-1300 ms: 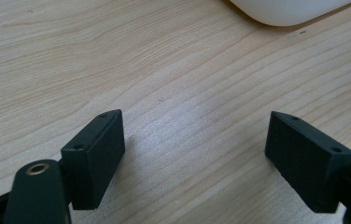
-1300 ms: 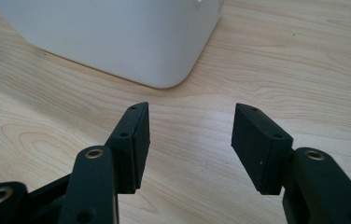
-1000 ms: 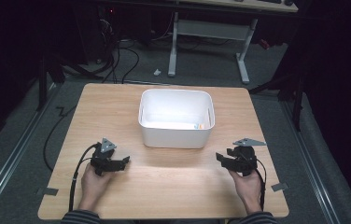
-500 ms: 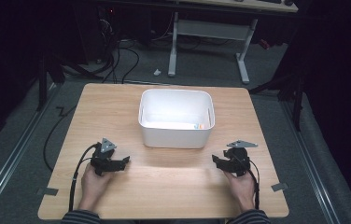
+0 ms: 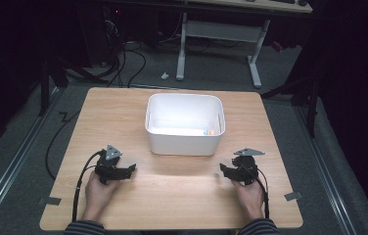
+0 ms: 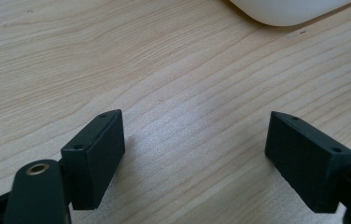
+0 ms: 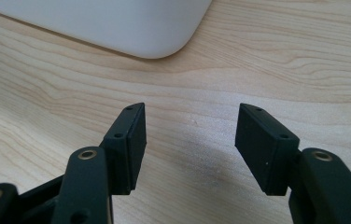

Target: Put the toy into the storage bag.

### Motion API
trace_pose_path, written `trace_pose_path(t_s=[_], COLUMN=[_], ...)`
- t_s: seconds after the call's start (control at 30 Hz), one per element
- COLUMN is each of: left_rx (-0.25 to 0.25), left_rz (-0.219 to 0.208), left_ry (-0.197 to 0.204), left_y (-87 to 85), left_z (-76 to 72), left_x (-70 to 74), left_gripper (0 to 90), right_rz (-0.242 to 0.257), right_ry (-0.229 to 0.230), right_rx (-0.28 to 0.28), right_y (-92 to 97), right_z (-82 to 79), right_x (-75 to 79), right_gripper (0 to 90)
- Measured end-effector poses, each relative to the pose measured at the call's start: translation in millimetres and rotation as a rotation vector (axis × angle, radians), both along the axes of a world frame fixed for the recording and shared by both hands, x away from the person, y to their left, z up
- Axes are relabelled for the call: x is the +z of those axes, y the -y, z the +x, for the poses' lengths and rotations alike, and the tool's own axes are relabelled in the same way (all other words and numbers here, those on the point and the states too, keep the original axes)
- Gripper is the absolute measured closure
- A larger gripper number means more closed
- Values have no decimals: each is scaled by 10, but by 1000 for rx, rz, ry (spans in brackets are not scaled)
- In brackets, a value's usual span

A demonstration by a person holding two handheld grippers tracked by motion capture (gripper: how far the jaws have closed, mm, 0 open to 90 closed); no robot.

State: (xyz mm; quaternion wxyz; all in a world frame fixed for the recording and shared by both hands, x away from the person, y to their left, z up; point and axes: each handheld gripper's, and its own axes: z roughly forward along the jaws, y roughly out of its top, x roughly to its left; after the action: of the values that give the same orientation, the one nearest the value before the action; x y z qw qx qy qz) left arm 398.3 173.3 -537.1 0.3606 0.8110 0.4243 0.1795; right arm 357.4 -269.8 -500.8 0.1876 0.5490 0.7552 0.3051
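your desk (image 5: 172,205) lies bare along its near edge, and the white bin (image 5: 184,142) sits mid-desk beyond both hands, with a few small coloured bits (image 5: 209,132) in its right corner, too small to name. your left gripper (image 5: 128,170) rests low by the bin's near left corner, jaws spread wide on nothing, while your right gripper (image 5: 224,171) sits off the near right corner, jaws part open and empty, having just been opening. looks like the ready stance before a reach, so i'd say the next move calls for lifting over the bin's rim and dropping a gripper inside.
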Motion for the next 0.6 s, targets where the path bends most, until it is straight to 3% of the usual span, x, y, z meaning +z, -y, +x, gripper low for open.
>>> trace_pose_path(t_s=[0.43, 0.5, 0.6], left_rx=[-1, 0, 0], left_rz=[0, 0, 0], left_ry=[-1, 0, 0], left_y=[-1, 0, 0], left_z=[0, 0, 0], left_x=[1, 0, 0], left_gripper=[202, 202, 202], right_rz=[-31, -47, -44], right_ry=[12, 83, 99], right_rx=[-16, -5, -6], right_y=[-27, -44, -45], right_z=[48, 28, 23], right_x=[-217, -289, -305], right_gripper=[386, 338, 334])
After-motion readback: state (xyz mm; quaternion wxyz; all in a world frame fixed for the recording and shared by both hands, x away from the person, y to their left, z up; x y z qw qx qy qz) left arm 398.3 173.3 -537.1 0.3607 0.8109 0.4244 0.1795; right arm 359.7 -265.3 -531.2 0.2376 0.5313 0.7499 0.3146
